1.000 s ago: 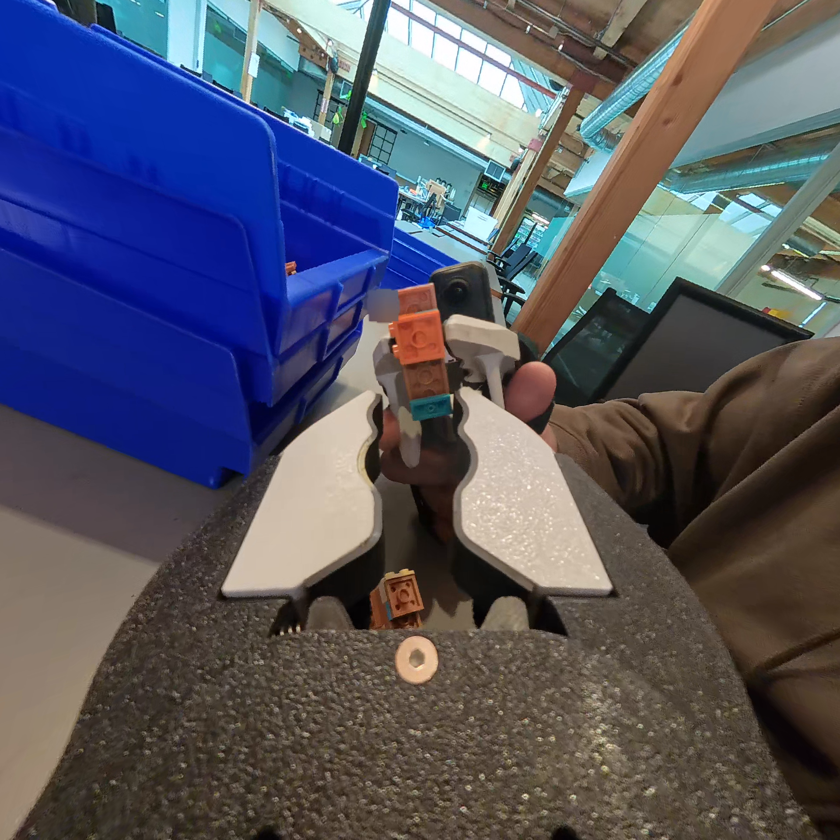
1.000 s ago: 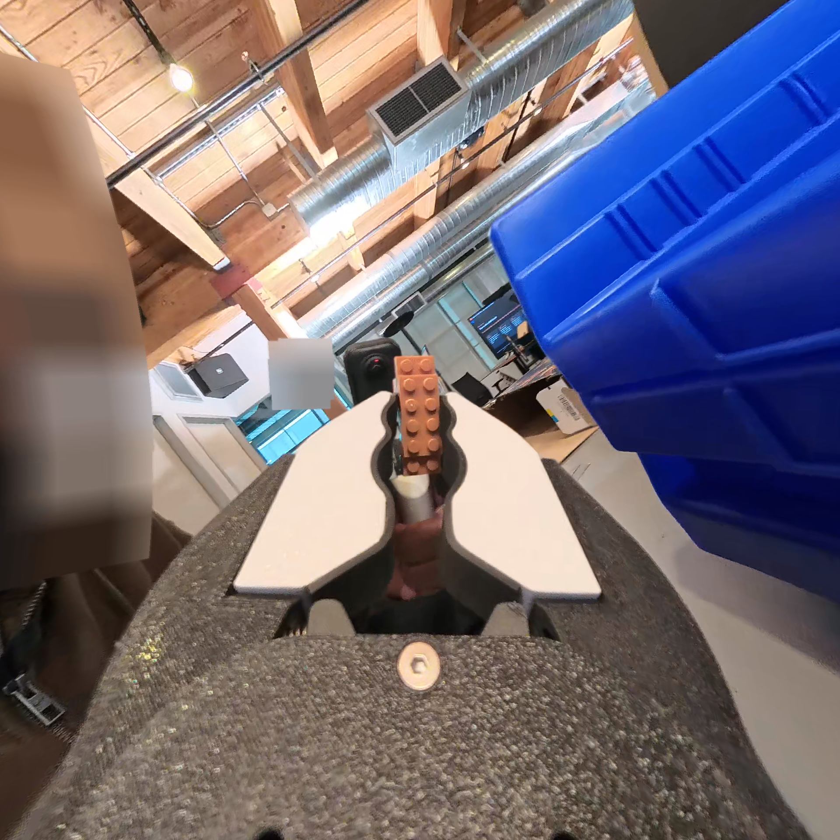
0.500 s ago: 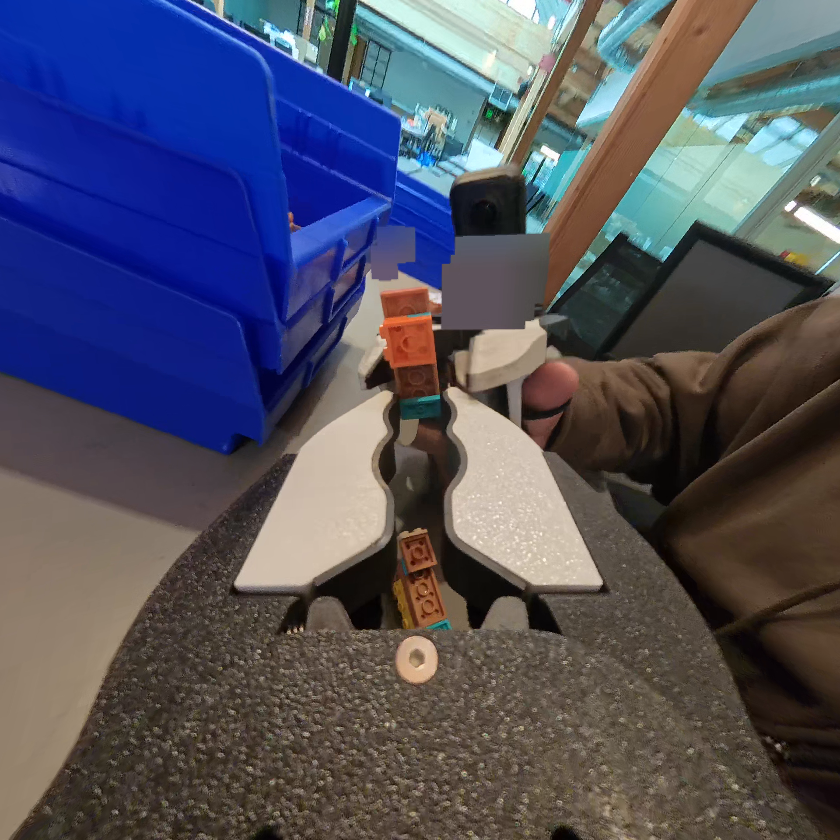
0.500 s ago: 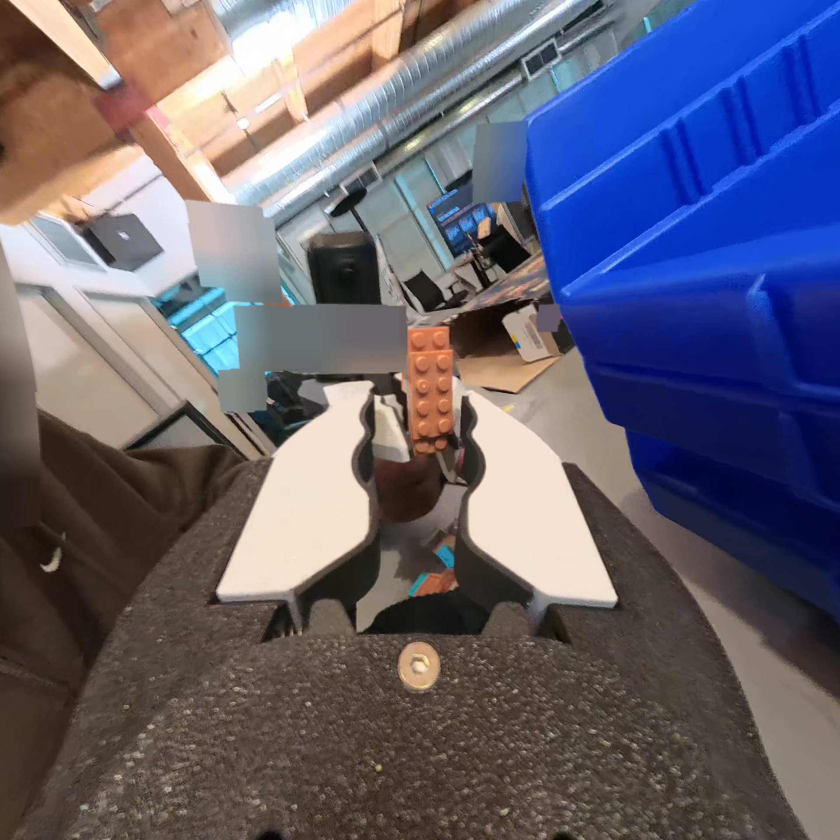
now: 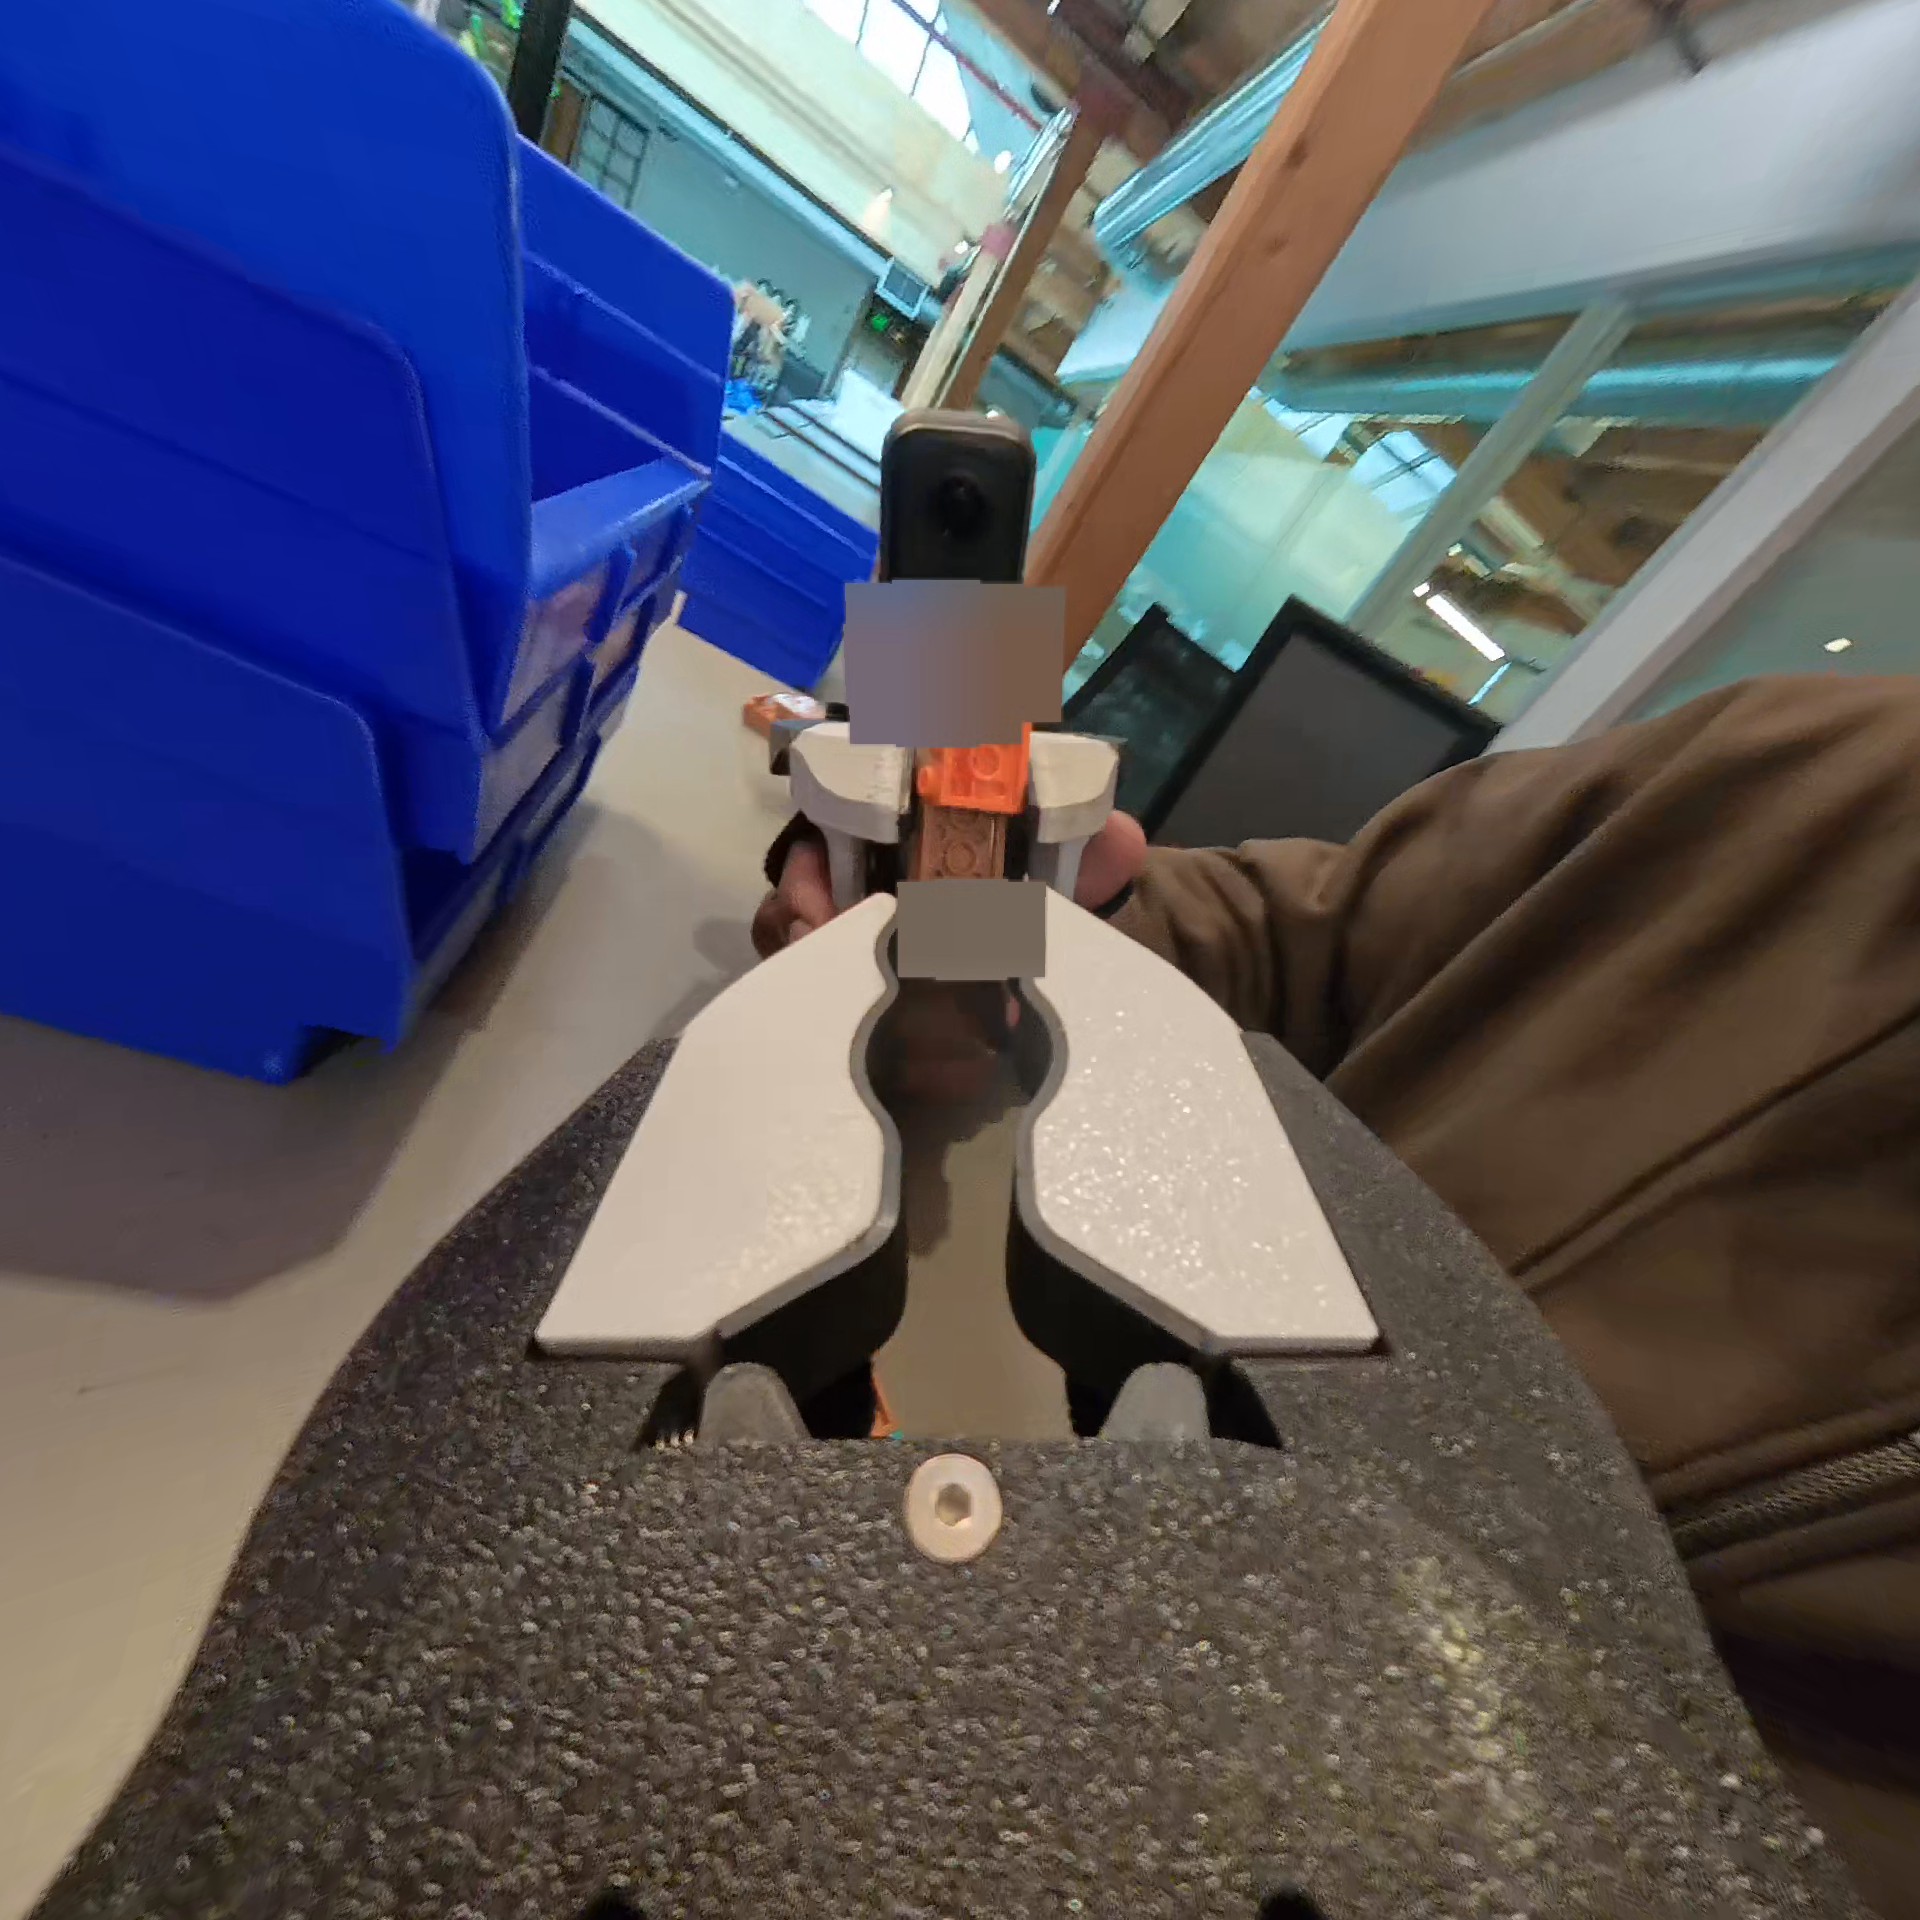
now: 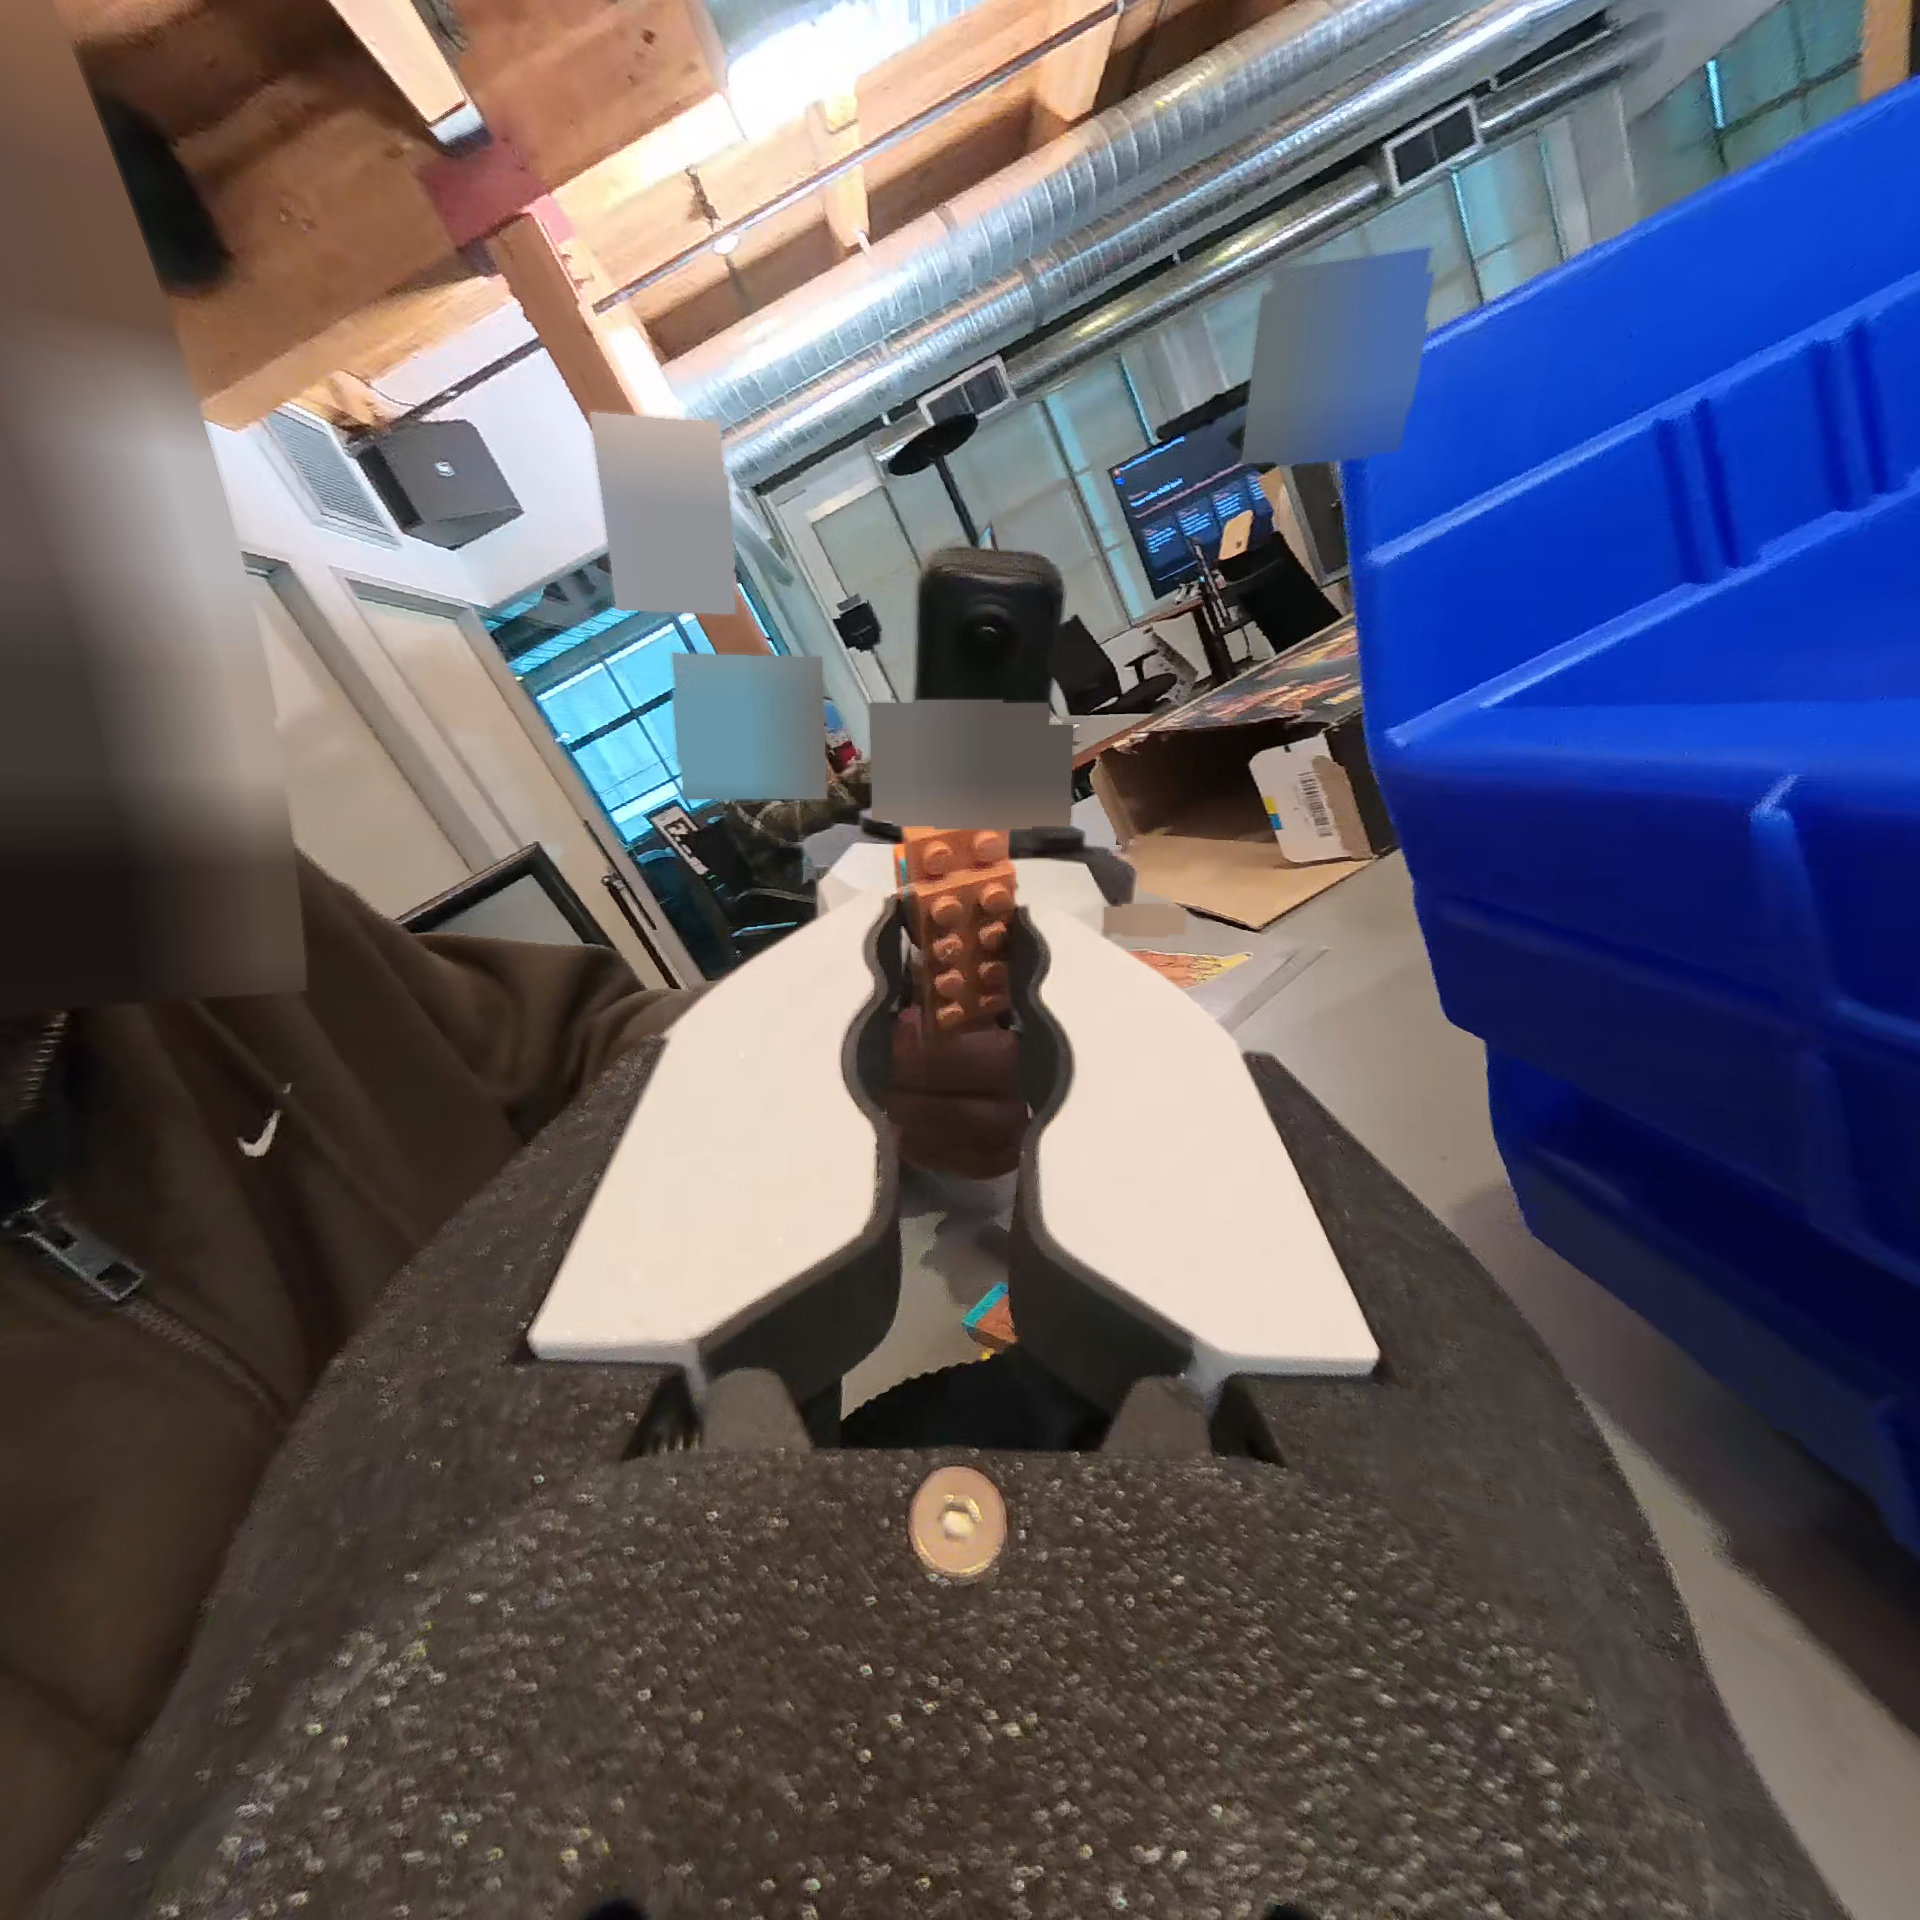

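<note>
A stack of orange and brown bricks (image 5: 966, 821) spans between my two grippers, which face each other above the grey table (image 5: 156, 1403). My right gripper (image 6: 954, 925) is shut on the stack (image 6: 961, 935); it also shows farther off in the left wrist view (image 5: 966, 790), its fingers flanking the orange brick. My left gripper (image 5: 966, 925) has its fingers narrowed around the stack's near end; a blurred patch hides the tips. It shows farther off in the right wrist view (image 6: 961, 862).
Stacked blue bins (image 5: 260, 623) stand on the left, seen on the right in the right wrist view (image 6: 1662, 831). Loose bricks lie on the table (image 6: 992, 1325), one by the bins (image 5: 774, 712). A person's brown sleeve (image 5: 1558, 987) and dark monitors (image 5: 1320, 748) are nearby. The tips of both grippers are at nearly the same place.
Both grippers have tilted down to a level, face-to-face pose. My left fingers have narrowed around the stack's end. The stack stays in the right gripper.
</note>
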A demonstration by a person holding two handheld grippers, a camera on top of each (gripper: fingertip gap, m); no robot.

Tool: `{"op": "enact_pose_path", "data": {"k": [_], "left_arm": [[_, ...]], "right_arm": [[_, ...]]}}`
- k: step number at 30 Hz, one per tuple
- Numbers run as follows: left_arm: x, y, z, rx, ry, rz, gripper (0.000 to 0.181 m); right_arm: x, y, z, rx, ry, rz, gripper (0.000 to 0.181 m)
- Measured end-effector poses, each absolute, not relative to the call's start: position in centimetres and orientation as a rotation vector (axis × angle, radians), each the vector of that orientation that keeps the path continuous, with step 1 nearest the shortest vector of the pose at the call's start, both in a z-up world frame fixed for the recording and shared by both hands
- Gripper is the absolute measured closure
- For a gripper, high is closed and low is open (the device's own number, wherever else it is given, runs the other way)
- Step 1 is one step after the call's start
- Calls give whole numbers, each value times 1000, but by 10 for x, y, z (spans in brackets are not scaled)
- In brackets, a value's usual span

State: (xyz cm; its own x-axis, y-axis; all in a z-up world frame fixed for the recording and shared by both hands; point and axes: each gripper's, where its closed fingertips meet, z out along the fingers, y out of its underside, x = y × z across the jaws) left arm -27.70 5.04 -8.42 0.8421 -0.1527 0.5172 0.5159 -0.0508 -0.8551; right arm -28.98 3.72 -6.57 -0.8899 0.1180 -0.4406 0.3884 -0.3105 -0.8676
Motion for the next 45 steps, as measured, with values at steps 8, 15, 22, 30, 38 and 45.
{"op": "enact_pose_path", "data": {"k": [8, 15, 22, 30, 38, 45], "left_arm": [[-302, 36, -75, -1439, -396, -514, 165], [-325, 41, -40, -1568, -295, -23, 165], [-390, 91, 32, -1663, -370, 217, 163], [-412, 85, 12, -1646, -530, 246, 136], [-333, 53, -24, -1601, -272, 155, 152], [-305, 67, -86, -1766, -264, 39, 150]], "right_arm": [[-297, 55, -59, 673, 1863, -2404, 161], [-298, 52, -74, 660, 2180, -2400, 161], [-288, 41, -85, 587, 2207, -2371, 161], [-290, 46, -83, 595, 2198, -2380, 161], [-298, 57, -70, 674, 2081, -2495, 161], [-318, 67, -66, 970, 1601, -2490, 160]]}}
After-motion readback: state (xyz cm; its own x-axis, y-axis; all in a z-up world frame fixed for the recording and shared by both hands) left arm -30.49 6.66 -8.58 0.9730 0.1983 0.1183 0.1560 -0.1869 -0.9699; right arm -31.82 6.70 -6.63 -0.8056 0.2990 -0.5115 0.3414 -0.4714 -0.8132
